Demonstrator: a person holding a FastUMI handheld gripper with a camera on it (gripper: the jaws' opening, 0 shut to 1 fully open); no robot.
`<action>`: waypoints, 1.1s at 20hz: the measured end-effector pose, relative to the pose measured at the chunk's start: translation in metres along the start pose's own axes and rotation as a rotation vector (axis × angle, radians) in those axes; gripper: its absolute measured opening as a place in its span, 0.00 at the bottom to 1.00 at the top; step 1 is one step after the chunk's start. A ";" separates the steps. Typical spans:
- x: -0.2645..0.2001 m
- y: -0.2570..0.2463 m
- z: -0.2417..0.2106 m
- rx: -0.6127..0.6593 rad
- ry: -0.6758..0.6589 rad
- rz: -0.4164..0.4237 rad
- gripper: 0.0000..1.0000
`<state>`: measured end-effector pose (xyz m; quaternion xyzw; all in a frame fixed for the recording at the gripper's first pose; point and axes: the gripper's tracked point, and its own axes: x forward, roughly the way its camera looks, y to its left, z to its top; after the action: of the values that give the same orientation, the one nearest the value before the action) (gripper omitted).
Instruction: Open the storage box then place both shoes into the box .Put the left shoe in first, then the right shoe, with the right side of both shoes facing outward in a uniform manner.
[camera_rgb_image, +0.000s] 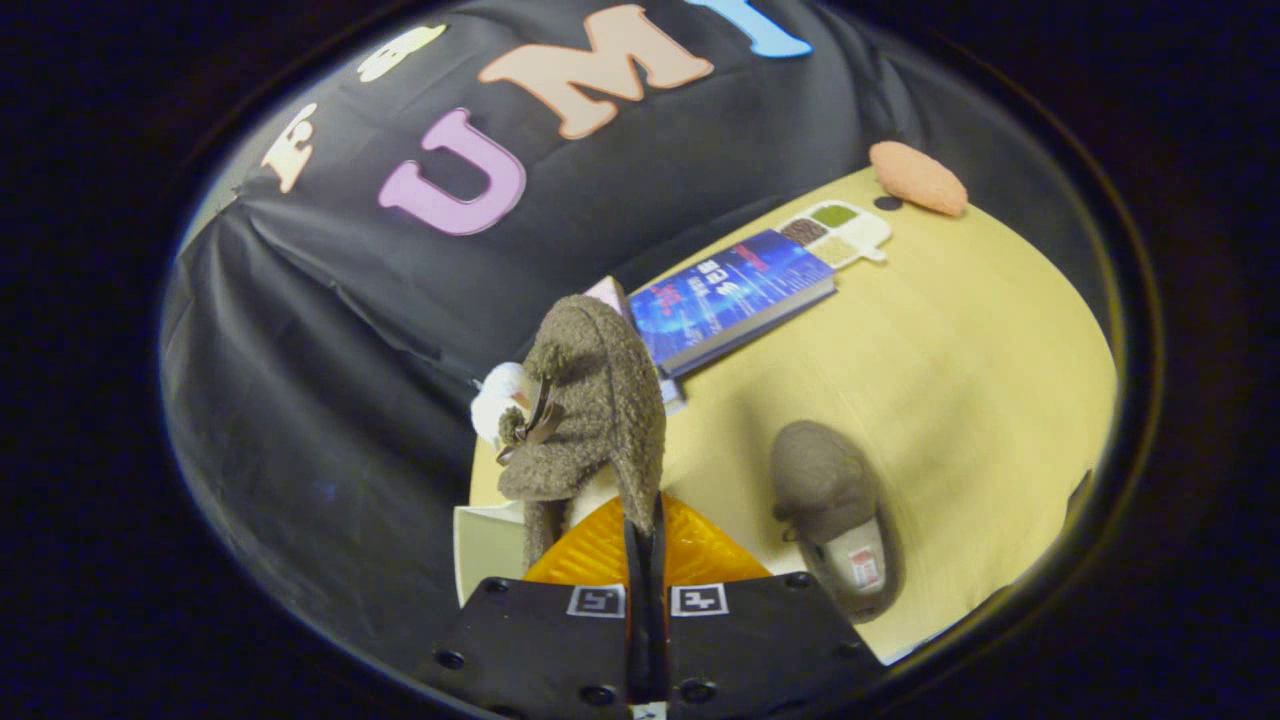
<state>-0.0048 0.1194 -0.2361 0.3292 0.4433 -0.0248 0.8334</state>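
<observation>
**Shoe Held Aloft by a Thin Pinch, Second Shoe Waiting**

Held pressed almost fully together, the hand-held gripper (645, 545), fingers pinching a thin edge of the fuzzy brown shoe (590, 400) at its collar or heel rim. Hung just ahead of the fingertips, lifted clear of the surface (980, 340), with the orange storage box (690, 555) directly under it and a pale flap or lid (485, 545) at the box's 9 o'clock. Could not tell for certain whether this was the left or the right shoe.

Judged risky on several counts. Gripped by only a narrow strip of soft fabric, so likely to slip or swing free under any quick turn. Dangled off-centre, so apt to rotate while lowered and land with the wrong side facing outward. Possibly caught on the box edge or the pale flap if brought down off line.

Long axis of the held shoe ran roughly from 6 to 12 o'clock away from the fingers, tilted slightly toward 11; rounded toe end up and away, opening end down by the fingertips, small bow trim toward 9 o'clock.

Second shoe (835, 515) lay on the surface at about 3 o'clock of the box, well apart from the held one, long axis roughly 11 to 5, toe toward 11, opening and insole label toward 5. Beyond, toward 1 o'clock, rested a blue book (735, 290), a small divided tray (840, 232) and an orange pad (917, 178).
</observation>
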 end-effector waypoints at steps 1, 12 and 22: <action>-0.002 0.016 -0.003 -0.005 0.005 0.025 0.03; 0.011 0.094 -0.131 -0.132 0.197 0.118 0.03; 0.040 0.071 -0.201 -0.076 0.305 0.015 0.03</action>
<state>-0.1025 0.3001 -0.3071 0.3009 0.5627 0.0487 0.7685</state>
